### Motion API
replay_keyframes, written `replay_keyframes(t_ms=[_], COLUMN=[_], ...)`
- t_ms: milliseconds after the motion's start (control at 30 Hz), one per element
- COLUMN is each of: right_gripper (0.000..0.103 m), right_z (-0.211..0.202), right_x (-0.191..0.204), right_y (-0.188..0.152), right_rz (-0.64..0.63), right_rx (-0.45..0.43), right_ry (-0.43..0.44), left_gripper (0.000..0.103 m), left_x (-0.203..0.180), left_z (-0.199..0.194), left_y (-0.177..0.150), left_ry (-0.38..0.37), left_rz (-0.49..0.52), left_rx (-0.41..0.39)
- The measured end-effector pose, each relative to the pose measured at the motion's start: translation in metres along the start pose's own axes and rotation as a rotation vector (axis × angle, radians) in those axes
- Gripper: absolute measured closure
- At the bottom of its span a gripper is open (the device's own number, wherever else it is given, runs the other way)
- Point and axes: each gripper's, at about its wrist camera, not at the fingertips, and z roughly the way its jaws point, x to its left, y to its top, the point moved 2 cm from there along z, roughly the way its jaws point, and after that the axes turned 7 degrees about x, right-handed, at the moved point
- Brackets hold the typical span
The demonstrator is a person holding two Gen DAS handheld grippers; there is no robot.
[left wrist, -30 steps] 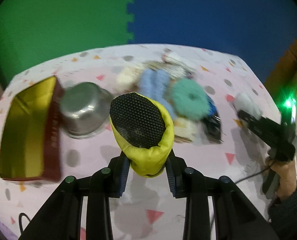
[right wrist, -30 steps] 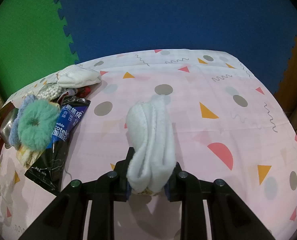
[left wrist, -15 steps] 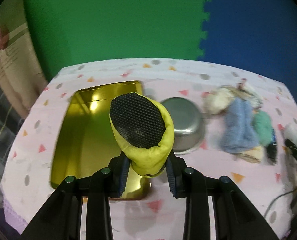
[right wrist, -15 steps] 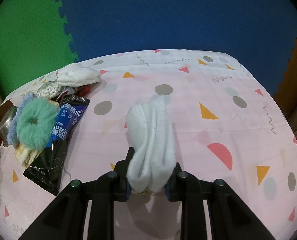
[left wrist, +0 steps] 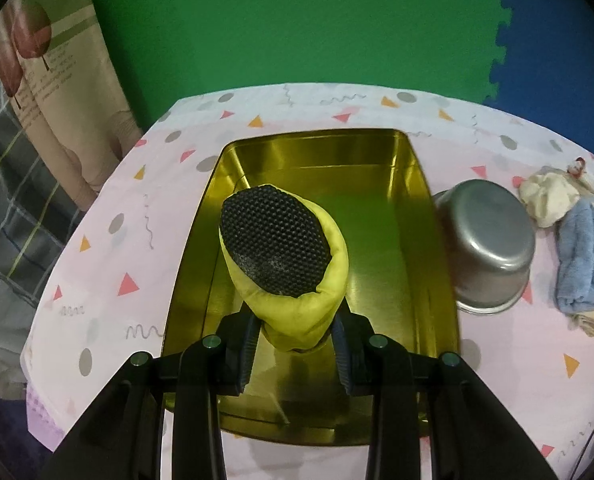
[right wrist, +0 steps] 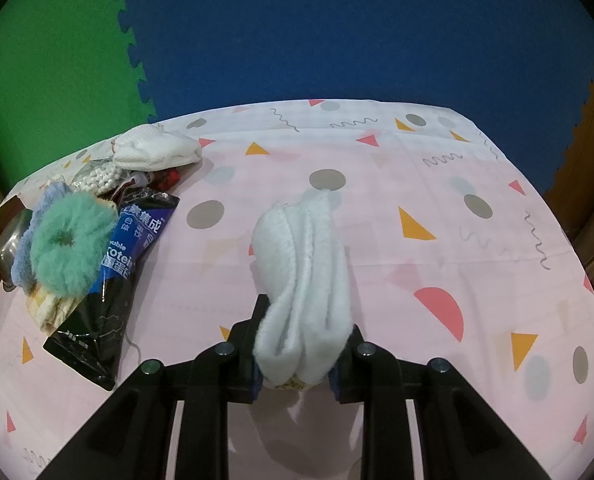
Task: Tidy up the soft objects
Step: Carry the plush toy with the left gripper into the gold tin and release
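Yellow slipper (left wrist: 293, 280) clamped in the left gripper's (left wrist: 295, 350) fingers hangs over the gold tin (left wrist: 437, 240), while the right gripper's (right wrist: 297, 354) fingers pinch a white sock (right wrist: 305, 280) above the surface (right wrist: 437, 208).

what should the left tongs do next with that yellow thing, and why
Probably lower a little and open. The left tongs are shut on the yellow slipper, which hangs over the open gold tin, and the tin's floor looks bare beneath it. The right tongs hold a white sock over the tablecloth and can wait.

Left gripper (left wrist: 295, 354), right gripper (right wrist: 297, 360): black plastic, 2 fingers each, blue ribbed pads, round silver screws.
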Motion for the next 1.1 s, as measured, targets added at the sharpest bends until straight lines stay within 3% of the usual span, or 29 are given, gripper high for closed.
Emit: replay_keyframes(t_ms=[633,733,833,1100], right_gripper=[0.077,0.077,0.077,0.077], right_z=[0.002,0.002,0.002,0.001], right_x=[0.006,0.008,0.008,0.007], right_y=[0.001,0.001,0.001,0.000], right_rz=[-0.029,-0.037,-0.040,-0.042], right_rx=[0.008,0.009,0.009,0.009], right_ry=[-0.042,-0.054,-0.058,-0.060], left_gripper=[0.063,0.061,0.052,0.047], left_x=[0.008,0.010,0.011,0.014], left_z=[0.024,0.024,0.022,0.008], left_y=[0.001,0.002,0.002,-0.002], left_ry=[0.052,0.067,0.075,0.107], left_rz=[-0.003,-0.003,0.000,0.008], left_rx=[0.028,0.016,0.007,-0.040])
